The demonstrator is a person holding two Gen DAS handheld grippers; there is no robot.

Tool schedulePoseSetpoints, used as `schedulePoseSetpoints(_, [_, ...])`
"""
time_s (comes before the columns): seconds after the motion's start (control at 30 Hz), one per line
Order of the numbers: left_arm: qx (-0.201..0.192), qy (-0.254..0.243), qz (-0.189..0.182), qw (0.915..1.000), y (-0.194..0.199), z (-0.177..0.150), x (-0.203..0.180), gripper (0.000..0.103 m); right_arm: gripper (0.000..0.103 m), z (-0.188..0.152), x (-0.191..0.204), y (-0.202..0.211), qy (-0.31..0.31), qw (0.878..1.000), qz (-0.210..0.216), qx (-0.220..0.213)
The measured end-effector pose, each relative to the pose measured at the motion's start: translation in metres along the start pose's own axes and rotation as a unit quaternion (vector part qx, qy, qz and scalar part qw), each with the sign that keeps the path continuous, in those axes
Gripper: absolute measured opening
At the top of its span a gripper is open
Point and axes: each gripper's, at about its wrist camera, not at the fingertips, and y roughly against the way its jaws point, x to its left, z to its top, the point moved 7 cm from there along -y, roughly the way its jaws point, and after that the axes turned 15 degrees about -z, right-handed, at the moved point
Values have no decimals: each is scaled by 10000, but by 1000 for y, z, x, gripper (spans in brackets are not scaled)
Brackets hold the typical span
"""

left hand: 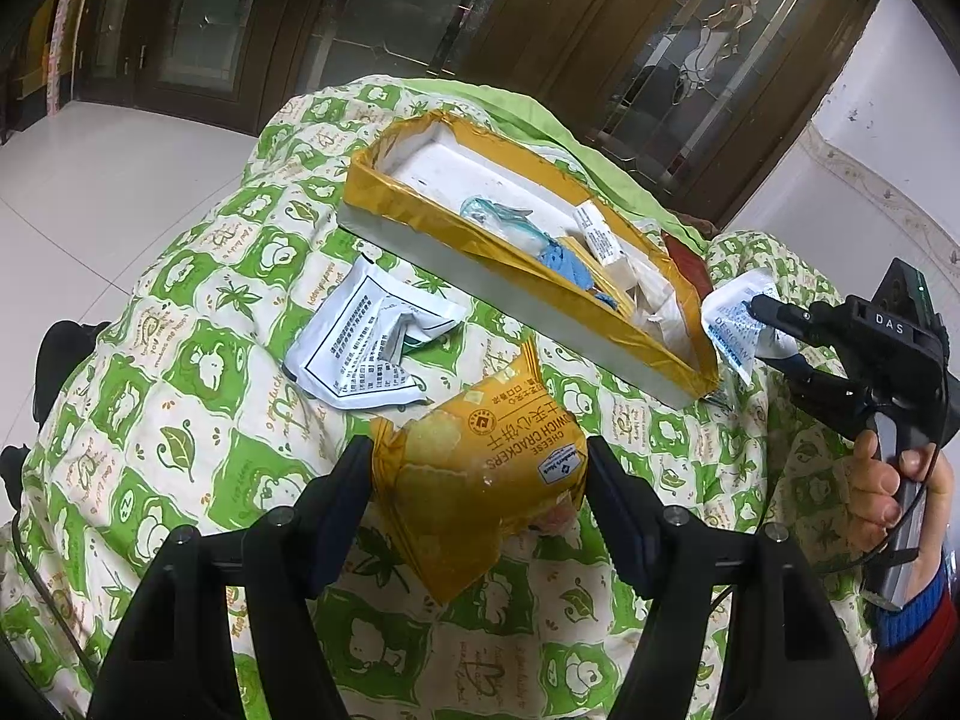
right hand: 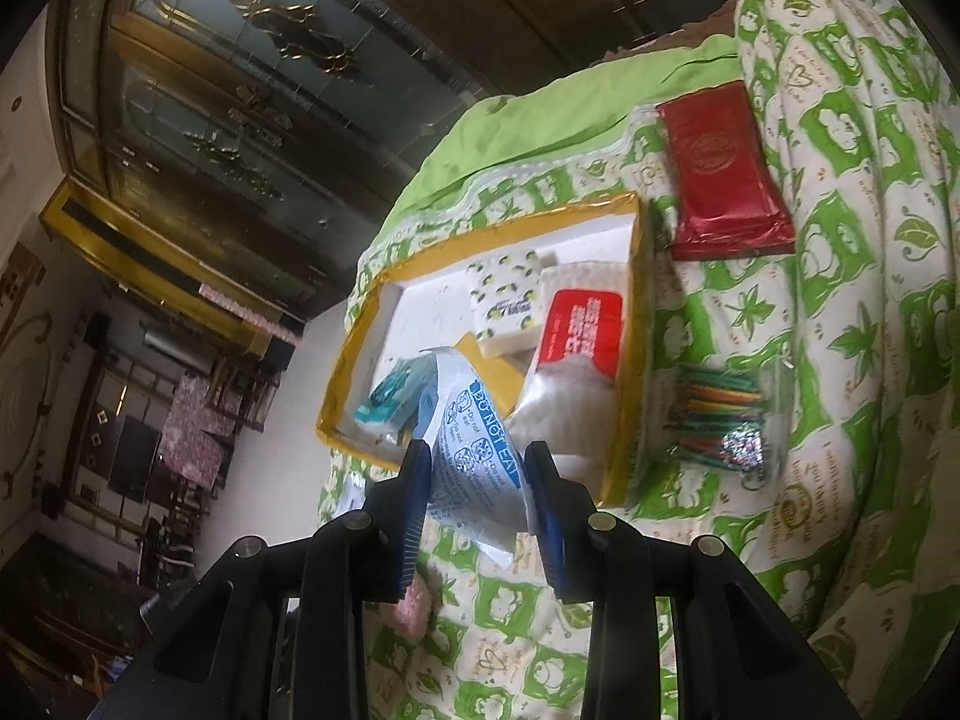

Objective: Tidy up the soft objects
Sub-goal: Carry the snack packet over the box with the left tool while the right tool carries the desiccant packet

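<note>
My left gripper (left hand: 480,468) is shut on a yellow cheese cracker packet (left hand: 480,474) and holds it above the green patterned quilt (left hand: 180,420). My right gripper (right hand: 480,468) is shut on a white desiccant sachet (right hand: 474,456) marked DO NOT EAT, just short of the near end of the white foam box with yellow tape (right hand: 360,324). In the left wrist view the right gripper (left hand: 762,315) holds the sachet (left hand: 735,321) beside the box's right end (left hand: 690,360). The box holds a tissue pack (right hand: 510,300), a red-labelled white bag (right hand: 570,360) and a teal packet (right hand: 390,396).
A crumpled white printed bag (left hand: 366,342) lies on the quilt left of the box. A red packet (right hand: 720,174) and a clear bag of coloured sticks (right hand: 720,414) lie on the quilt beside the box. Dark glass doors and tiled floor (left hand: 90,180) lie behind.
</note>
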Motion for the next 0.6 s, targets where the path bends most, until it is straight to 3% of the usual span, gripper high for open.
schedulePoseSetpoints(0.37, [36,-155,-8,9999,-2,10,-11,69,35,19,-11,2,-179,9996,-140,-164])
schedulePoseSetpoints(0.6, [28,-377,20,9993,-3,36,-21,69,35,53,-22,7,-414,9979,-272,-410])
